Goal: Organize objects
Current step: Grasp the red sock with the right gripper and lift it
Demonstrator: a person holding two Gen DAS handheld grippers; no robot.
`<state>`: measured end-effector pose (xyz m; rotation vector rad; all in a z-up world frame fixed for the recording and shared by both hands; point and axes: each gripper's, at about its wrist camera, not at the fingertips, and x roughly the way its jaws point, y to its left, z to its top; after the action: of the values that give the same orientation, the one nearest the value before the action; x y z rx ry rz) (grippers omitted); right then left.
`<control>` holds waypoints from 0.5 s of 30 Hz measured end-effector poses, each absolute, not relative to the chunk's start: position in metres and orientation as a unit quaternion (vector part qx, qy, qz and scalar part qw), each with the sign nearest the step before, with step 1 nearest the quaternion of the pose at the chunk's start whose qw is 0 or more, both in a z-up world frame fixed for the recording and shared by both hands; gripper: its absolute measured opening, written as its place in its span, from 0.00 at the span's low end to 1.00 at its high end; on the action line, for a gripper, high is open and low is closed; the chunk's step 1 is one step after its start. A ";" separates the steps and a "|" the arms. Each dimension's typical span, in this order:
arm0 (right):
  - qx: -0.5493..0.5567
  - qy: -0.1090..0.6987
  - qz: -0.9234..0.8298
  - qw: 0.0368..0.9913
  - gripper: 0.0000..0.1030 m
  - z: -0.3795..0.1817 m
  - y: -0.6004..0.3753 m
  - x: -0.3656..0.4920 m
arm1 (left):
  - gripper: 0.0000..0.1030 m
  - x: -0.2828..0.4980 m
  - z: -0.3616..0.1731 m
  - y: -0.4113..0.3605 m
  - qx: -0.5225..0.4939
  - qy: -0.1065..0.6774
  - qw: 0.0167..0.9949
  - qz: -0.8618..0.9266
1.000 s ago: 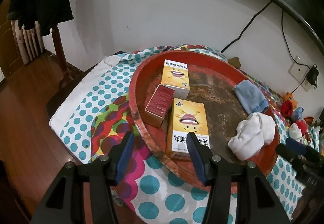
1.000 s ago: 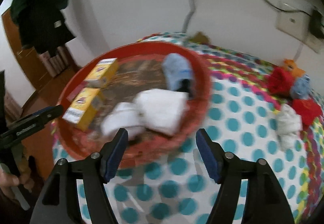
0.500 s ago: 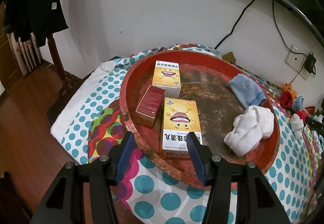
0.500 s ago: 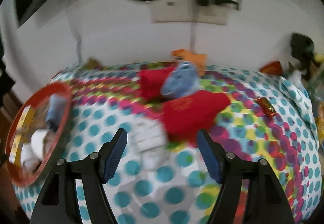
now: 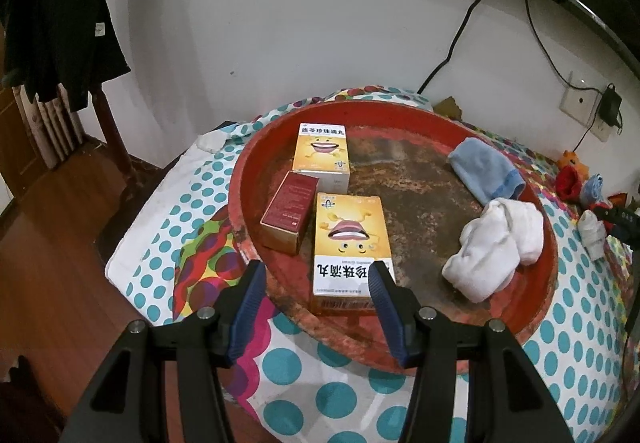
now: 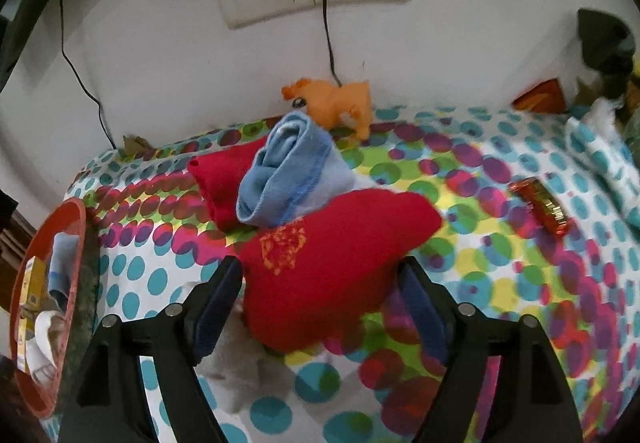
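A round red tray (image 5: 248, 203) holds two yellow boxes (image 5: 348, 243), a dark red box (image 5: 290, 211), a blue sock (image 5: 484, 171) and rolled white socks (image 5: 496, 243). My left gripper (image 5: 316, 275) hovers open over the tray's near rim, the nearer yellow box showing beyond its fingers. On the dotted cloth to the right lie a red sock (image 6: 328, 263), a rolled blue sock (image 6: 284, 179) and a second red sock (image 6: 218, 183). My right gripper (image 6: 320, 271) straddles the nearer red sock, its jaws opening wide. A white sock (image 6: 240, 363) lies under its left finger.
An orange toy (image 6: 332, 99) sits by the wall under sockets and cables. A red wrapped sweet (image 6: 540, 203) lies to the right. The tray (image 6: 76, 243) shows at the right wrist view's left edge. Dark clothes (image 5: 60, 3) hang by the wooden floor at left.
The right wrist view swung from the tray to the sock pile and closed in on the red sock, with the jaws wider. The left view rolled slightly; the tray's contents stayed put.
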<state>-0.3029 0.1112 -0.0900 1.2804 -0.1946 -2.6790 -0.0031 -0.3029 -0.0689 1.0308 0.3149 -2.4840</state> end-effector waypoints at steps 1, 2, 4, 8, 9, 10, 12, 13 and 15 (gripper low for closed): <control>0.430 -0.064 -0.897 0.084 0.76 -0.092 0.110 -0.305 | 0.53 -0.003 -0.070 -0.302 0.373 0.111 0.215 -0.896; 0.430 -0.059 -0.897 0.084 0.76 -0.094 0.108 -0.307 | 0.53 -0.003 -0.070 -0.301 0.370 0.106 0.220 -0.896; 0.430 -0.048 -0.897 0.087 0.73 -0.097 0.104 -0.309 | 0.53 -0.003 -0.070 -0.300 0.365 0.101 0.221 -0.899; 0.425 -0.023 -0.900 0.095 0.54 -0.097 0.101 -0.310 | 0.53 0.000 -0.066 -0.297 0.344 0.082 0.231 -0.907; 0.424 -0.019 -0.900 0.097 0.47 -0.096 0.102 -0.309 | 0.53 0.000 -0.066 -0.297 0.342 0.082 0.230 -0.907; 0.423 -0.020 -0.900 0.102 0.43 -0.095 0.104 -0.308 | 0.53 0.000 -0.066 -0.297 0.341 0.081 0.232 -0.907; 0.416 -0.025 -0.902 0.109 0.38 -0.092 0.111 -0.303 | 0.53 -0.002 -0.068 -0.294 0.343 0.075 0.237 -0.906; 0.415 -0.028 -0.903 0.108 0.38 -0.090 0.115 -0.301 | 0.53 -0.002 -0.069 -0.292 0.345 0.068 0.241 -0.905; 0.411 -0.042 -0.903 0.115 0.38 -0.085 0.128 -0.295 | 0.53 -0.004 -0.069 -0.286 0.350 0.053 0.247 -0.902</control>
<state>-0.2953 0.1277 -0.0848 1.2043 -0.1242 -2.6470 -0.0045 -0.2860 -0.0689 0.9545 0.1450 -2.4606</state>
